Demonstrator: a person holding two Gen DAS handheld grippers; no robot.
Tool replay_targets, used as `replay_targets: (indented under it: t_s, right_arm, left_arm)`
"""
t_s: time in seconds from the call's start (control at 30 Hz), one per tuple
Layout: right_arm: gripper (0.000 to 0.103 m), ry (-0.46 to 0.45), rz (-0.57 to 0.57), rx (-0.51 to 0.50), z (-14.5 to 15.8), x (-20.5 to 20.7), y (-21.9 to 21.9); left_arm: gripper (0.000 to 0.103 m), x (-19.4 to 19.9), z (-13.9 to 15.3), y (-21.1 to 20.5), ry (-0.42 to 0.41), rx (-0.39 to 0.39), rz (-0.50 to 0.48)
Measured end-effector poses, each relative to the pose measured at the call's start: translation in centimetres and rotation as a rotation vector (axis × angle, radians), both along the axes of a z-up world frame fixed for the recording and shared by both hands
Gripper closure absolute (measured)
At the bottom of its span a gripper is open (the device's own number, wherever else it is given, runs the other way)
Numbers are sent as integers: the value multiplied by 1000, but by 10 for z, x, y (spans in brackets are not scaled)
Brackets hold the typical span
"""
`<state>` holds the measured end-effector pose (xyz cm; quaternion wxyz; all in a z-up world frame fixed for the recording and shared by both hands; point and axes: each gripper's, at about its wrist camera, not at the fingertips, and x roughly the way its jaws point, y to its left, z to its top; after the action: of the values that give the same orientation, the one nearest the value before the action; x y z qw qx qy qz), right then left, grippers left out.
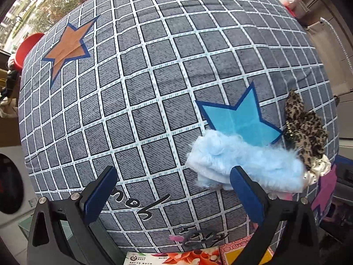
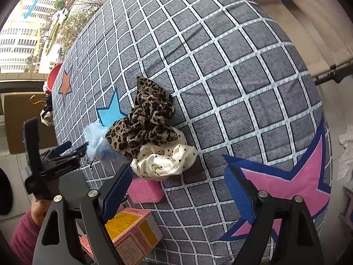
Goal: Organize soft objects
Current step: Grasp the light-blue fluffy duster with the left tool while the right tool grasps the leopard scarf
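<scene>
Four soft things clustering mid-frame on the checked bed cover (image 2: pixel 220 70), both tools spread empty, left tool (image 1: pixel 174 190) nearing the blue fluffy piece (image 1: pixel 245 165), needing closing next.

Big grey checked bedspread (image 1: pixel 154 88) with star patches fills most of the view. Daylight comes through a window (image 2: pixel 28 22) showing buildings and trees outside. There's a white washing machine (image 1: pixel 11 176) off left.
</scene>
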<state>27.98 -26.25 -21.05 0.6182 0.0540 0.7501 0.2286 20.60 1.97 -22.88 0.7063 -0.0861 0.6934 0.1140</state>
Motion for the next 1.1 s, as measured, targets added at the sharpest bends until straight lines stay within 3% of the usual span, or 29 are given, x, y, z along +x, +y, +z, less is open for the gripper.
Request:
replay_targets:
  t_s: [0.17,0.27,0.37,0.4,0.43,0.47,0.57,0.73,0.87,1.0,1.1]
  right_arm:
    - [17,-69,181,-36,-12,4,53]
    - [17,-47,154,-28,-32,16,74]
    - [16,12,182,-60,-55,21,92]
    - [18,-30,212,-73,-50,19,99]
    - [47,-52,265,-89,-48,17,106]
    - [69,-60,297,-90,-46,16,111]
    - [75,-56,284,-58,-38,19,101]
    - [75,-38,113,75,-10,32,51]
    - [75,-76,82,124,17,23,28]
    - [75,-72,42,170,36,1,11]
    - [75,-61,25,186,43,-13,7]
  left_arm:
    - [1,-23,8,-3,24,-85,61]
    - [1,-49,3,5,51,-176,187]
    - [1,-71,2,20,60,-215,280]
    - [1,-75,4,26,65,-220,293]
    - [1,-81,6,32,68,-227,303]
    - [1,-81,4,32,76,-234,311]
    - [1,-65,-1,14,88,-277,322]
    - [4,-37,-17,-16,126,-280,291]
    - [9,-34,-43,-33,196,-261,289]
    - [11,-41,-49,-34,188,-251,284]
    - [22,-32,-48,-44,173,-241,254]
